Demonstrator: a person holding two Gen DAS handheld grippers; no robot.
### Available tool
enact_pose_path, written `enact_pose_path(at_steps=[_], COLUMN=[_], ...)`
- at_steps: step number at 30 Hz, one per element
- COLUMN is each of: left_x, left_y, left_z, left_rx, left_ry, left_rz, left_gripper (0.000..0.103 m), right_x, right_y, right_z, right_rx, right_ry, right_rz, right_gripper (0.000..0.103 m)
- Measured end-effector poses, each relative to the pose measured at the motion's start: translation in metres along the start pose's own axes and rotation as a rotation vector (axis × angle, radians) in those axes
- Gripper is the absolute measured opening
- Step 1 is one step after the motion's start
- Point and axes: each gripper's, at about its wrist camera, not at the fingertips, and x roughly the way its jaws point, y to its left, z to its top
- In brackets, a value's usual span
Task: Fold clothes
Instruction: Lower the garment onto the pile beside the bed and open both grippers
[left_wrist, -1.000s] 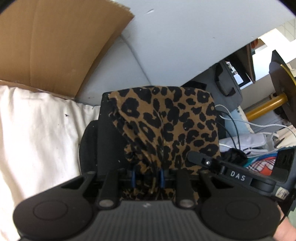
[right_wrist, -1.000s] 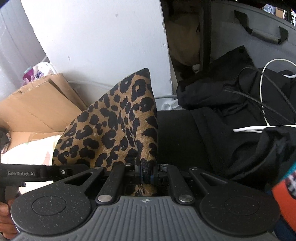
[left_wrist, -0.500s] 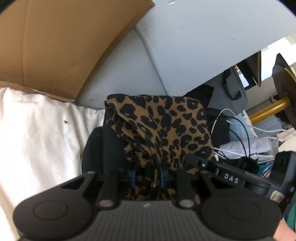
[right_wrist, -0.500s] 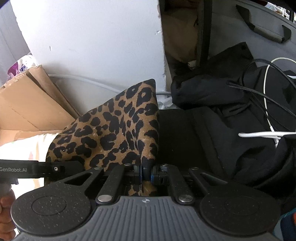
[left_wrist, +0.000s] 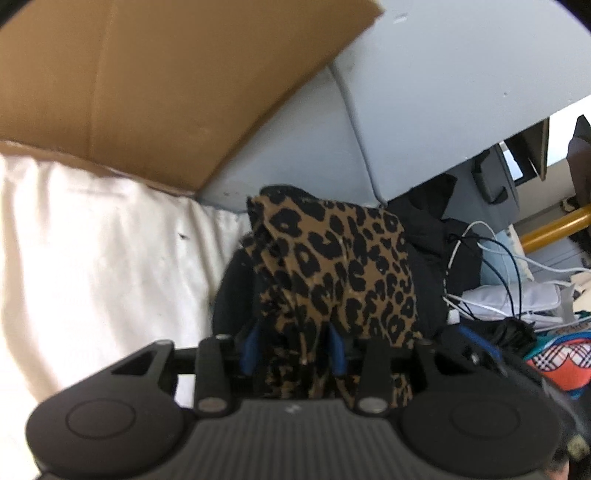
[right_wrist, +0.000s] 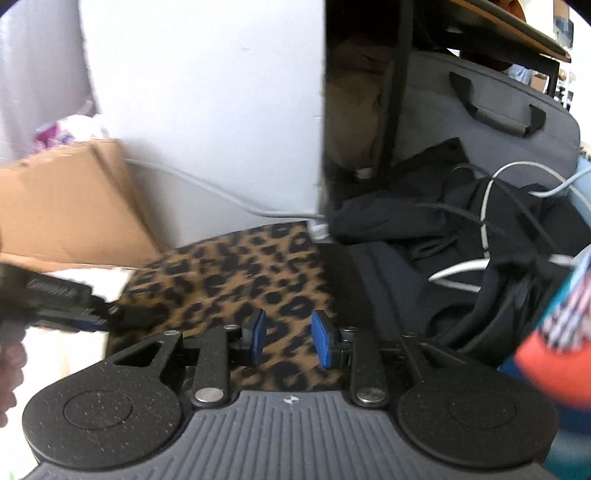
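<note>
The leopard-print cloth (left_wrist: 343, 266) lies over a black garment beside the white bedding. In the left wrist view a bunch of it stands between the blue pads of my left gripper (left_wrist: 294, 347), whose jaws are opening and no longer pinch it tight. In the right wrist view the cloth (right_wrist: 229, 273) lies flat and blurred under my right gripper (right_wrist: 289, 338). Its jaws are opening too, with a clear gap between the blue pads (right_wrist: 322, 339) and nothing gripped. The left gripper (right_wrist: 110, 316) reaches in from the left onto the cloth's edge.
A cardboard box (left_wrist: 147, 92) and white bedding (left_wrist: 92, 277) fill the left. Black clothing with white and black cables (right_wrist: 461, 229) and a grey bag (right_wrist: 498, 110) sit to the right. A plaid orange item (left_wrist: 554, 354) is near right. A hand (right_wrist: 11, 369) holds the left tool.
The right gripper let go of the raised cloth corner, which dropped flat. The left gripper's pads spread wider around the bunched cloth. Both views shifted and blurred.
</note>
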Motion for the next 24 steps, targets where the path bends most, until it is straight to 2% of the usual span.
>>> enact_pose_path(at_steps=[2,4,11,13,20,24], left_x=[-0.010,-0.020,-0.043,-0.037,-0.008,0.006], left_y=[-0.003,-0.007,-0.036,-0.046,-0.035,-0.019], left_z=[0.004,0.008,0.020,0.019,0.001,-0.004], left_rx=[0.031,0.066,0.200,0.241,0.280,0.287], left_ry=[-0.021,-0.042,-0.090,-0.073,-0.043,-0.023], left_rz=[0.014,0.022,-0.033,-0.036,0.032,0.105], left_gripper=[0.040,0.032,0.030,0.021,0.019,0.011], right_x=[-0.006,-0.010,-0.010,-0.006,0.019,0.026], right_y=[0.006,0.012,0.032,0.037,0.063,0.063], right_z=[-0.009,-0.020,-0.045,-0.043,-0.041,-0.048], right_rx=[0.008,0.019,0.027,0.042,0.018,0.004], right_ry=[-0.007,-0.013,-0.016,-0.020,-0.002,0.005], right_rz=[0.022,0.045,0.091,0.098,0.127,0.129], right_gripper=[0.032,0.032,0.032,0.032,0.032,0.033])
